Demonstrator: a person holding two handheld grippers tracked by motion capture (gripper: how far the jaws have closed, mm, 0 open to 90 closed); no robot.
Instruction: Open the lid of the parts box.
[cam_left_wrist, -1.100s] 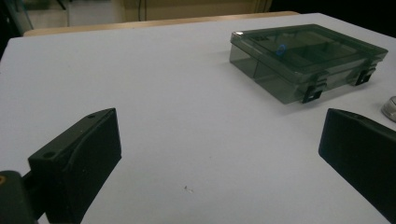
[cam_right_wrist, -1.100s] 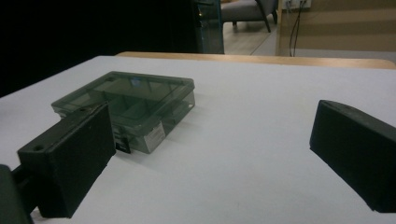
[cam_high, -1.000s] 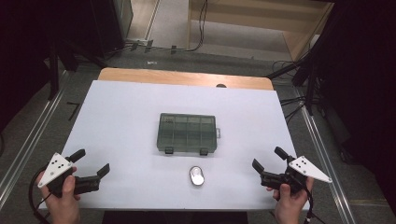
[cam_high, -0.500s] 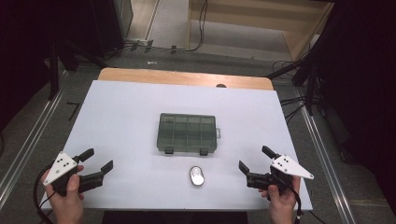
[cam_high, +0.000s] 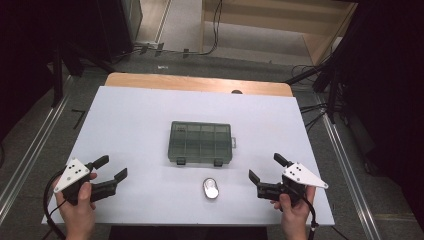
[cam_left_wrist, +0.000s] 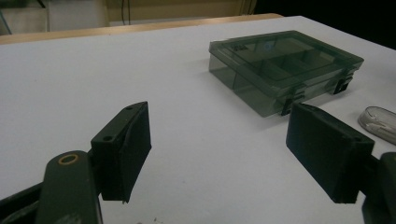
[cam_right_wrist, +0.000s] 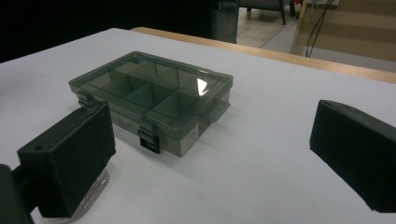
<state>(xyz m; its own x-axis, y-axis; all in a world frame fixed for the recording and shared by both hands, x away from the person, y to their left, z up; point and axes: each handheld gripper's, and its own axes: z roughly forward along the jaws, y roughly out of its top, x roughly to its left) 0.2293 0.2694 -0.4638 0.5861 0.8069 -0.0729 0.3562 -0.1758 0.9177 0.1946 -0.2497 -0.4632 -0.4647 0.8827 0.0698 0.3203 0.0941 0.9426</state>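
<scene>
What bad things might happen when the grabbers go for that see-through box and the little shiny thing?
The small oval silvery object lies just in front of the smoky clear plastic compartment box; the right gripper, open and close beside it, might knock it away. The box's two dark latches look shut, so prying may slide the light box across the smooth white table. The left gripper, jaws just narrowing on nothing, is too far off to steady it.
</scene>
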